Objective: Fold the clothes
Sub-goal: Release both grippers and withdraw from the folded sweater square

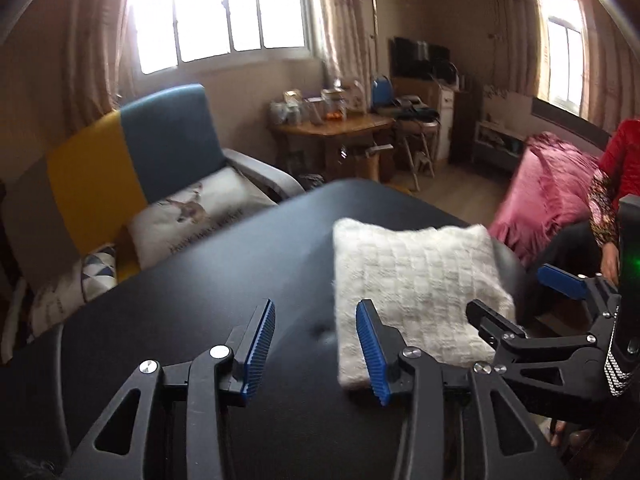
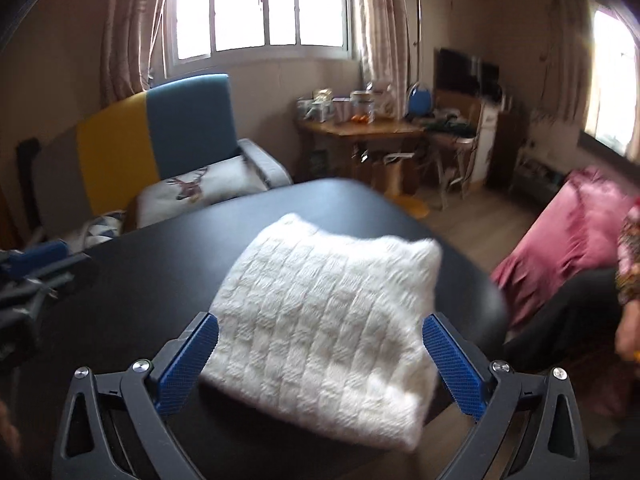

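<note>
The white knit garment [image 2: 324,320] lies folded square on the black table [image 1: 200,280], both the left gripper [image 1: 316,350] and the right gripper [image 2: 320,364] spread apart and empty beside it, so folding looks essentially finished.

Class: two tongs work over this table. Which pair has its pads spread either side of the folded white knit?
The right tongs: their blue pads flank the white knit. The left tongs stand open at its left edge, mostly over bare black table.

Folded knit [image 2: 328,320]: white, basket-weave checks. Table [image 2: 160,272]: black. Fingers [image 2: 188,364]: blue pads. Sofa [image 1: 132,160]: yellow/blue blocks. Blanket [image 2: 568,240]: pink, possibly quilted (blurred).
</note>
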### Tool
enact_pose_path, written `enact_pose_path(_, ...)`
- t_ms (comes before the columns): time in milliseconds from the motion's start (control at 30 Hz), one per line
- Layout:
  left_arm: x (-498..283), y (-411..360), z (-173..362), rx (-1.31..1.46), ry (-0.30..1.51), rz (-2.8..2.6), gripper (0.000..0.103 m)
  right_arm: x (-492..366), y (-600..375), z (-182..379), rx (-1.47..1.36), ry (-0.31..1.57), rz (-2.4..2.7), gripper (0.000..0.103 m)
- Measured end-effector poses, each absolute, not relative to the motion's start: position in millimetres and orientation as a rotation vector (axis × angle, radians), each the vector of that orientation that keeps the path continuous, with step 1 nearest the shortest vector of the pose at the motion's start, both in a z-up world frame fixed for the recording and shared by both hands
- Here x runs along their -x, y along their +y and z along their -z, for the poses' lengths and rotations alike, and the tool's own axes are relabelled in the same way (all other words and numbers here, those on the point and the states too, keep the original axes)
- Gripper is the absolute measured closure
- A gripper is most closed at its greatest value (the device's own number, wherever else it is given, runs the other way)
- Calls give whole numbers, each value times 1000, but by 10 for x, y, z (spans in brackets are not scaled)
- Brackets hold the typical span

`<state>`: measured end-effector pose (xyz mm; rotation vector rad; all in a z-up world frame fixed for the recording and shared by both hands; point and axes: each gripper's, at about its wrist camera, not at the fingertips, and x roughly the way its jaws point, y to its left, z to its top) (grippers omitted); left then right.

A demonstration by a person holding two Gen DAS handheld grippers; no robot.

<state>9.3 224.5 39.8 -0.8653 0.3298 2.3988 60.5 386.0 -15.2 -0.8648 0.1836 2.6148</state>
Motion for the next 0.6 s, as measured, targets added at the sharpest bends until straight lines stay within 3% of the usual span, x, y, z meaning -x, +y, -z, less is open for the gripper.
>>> enact_pose_path(600,-83,2277,-346,1014,191,-2225,60,-524,3782,337,983,233,-2676,0)
